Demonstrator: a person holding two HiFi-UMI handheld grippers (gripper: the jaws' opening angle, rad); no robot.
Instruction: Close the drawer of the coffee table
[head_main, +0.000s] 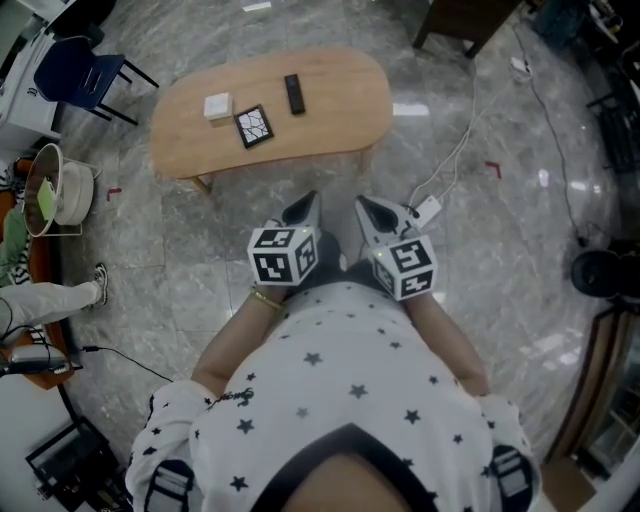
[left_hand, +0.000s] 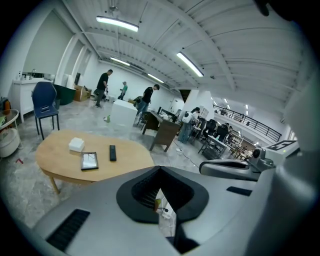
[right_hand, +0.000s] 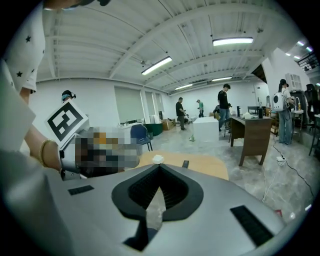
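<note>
We stand on the near side of the coffee table (head_main: 330, 110), well apart from it, with both tools drawn in close to our chest; the left gripper (head_main: 308, 205) has its 2 jaws pressed together on nothing, and the right gripper (head_main: 368, 208) is the same, closed and empty, both aimed toward the table; the drawer itself shows in none of our views, since only the table's flat top and near edge face us, and no front sticks out along that edge; we judge that it is either already pushed home or on a side we cannot see, so we cannot say whether any pushing is left; on the table's top lie 3 things toward its left half: a white box (head_main: 218, 106), a black-framed tile (head_main: 253, 127) and a remote (head_main: 294, 94); the table stands on a grey marbled floor (head_main: 480, 230); a blue chair (head_main: 75, 72) sits beyond the table's left end, a white cable (head_main: 455, 160) trails off its right end; behind the table opens a big white hall with strip lights, desks and several people.
</note>
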